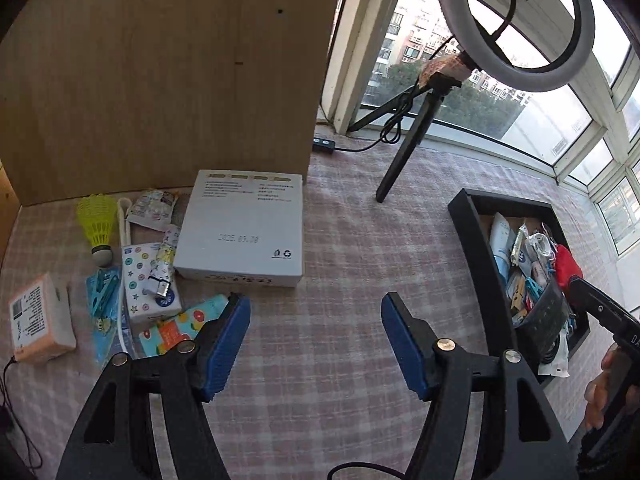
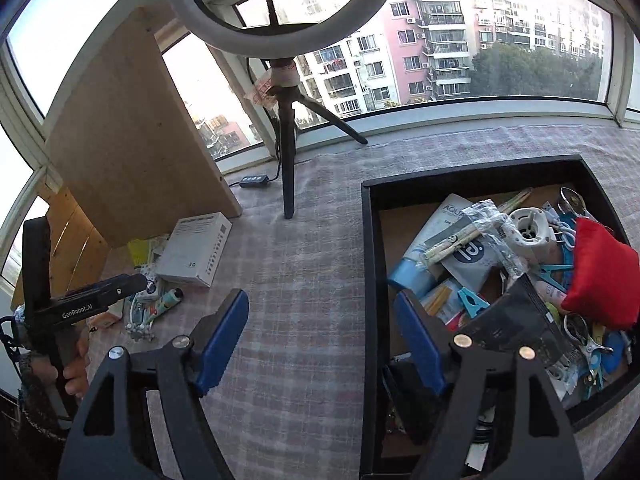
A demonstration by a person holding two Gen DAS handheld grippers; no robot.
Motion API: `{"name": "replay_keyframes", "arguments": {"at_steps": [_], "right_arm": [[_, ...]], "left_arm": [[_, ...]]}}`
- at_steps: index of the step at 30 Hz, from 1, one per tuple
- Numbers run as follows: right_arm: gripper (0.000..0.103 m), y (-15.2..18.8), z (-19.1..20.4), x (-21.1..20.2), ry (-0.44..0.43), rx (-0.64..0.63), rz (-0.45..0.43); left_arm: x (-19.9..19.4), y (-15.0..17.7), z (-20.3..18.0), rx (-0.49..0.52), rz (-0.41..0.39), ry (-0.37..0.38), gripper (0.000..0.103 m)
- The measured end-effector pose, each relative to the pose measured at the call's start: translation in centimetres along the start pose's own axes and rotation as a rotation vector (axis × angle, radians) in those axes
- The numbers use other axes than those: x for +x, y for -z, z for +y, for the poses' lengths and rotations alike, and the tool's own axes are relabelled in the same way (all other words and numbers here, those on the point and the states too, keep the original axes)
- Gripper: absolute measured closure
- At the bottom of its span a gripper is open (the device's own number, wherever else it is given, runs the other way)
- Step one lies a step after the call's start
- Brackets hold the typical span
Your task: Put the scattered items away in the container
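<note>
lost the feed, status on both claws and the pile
Left claw and right claw open, empty. Black tray already crowded. White box, shuttlecock, tissue packs still out. Nothing blocking.

Ring light (image 2: 282,4) on a black tripod (image 2: 288,160) standing on the pink checked tabletop (image 1: 340,240), its cable running to a small black controller (image 2: 254,180); upright wooden board (image 1: 160,80) beside it; windows (image 2: 440,40) beyond showing apartment blocks and trees.
</note>
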State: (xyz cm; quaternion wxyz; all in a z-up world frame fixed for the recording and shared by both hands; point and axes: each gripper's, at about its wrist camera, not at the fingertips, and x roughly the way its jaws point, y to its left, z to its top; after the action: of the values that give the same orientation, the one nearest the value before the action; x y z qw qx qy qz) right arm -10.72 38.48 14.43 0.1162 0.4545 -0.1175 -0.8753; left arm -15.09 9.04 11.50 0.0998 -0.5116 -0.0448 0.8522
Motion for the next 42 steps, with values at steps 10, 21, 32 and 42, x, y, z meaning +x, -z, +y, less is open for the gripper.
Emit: {"name": "replay_keyframes", "arguments": {"at_steps": [10,21,32,42], "right_arm": [[0.034,-0.7,13.7,8.3,-0.142,-0.348,0.160],[0.034,-5.8,12.7,18.5,-0.194,0.050,0.253],[0.035,-7.8,12.6,22.9,-0.154,0.098,0.245],[0.035,-8.4,15.0,25.5,-0.109,0.028,0.248]], "left_arm": [[-0.4,4.5,15.4,-0.235,0.048,-0.118,0.050],[3.6,-2.7,15.6,-0.240,0.046,-0.028,0.064],[9.7,-9.1,16.5,-0.248,0.064,-0.099,0.068],[12.2,-9.5,19.7,-0.344,0.063,-0.083,0.068]]}}
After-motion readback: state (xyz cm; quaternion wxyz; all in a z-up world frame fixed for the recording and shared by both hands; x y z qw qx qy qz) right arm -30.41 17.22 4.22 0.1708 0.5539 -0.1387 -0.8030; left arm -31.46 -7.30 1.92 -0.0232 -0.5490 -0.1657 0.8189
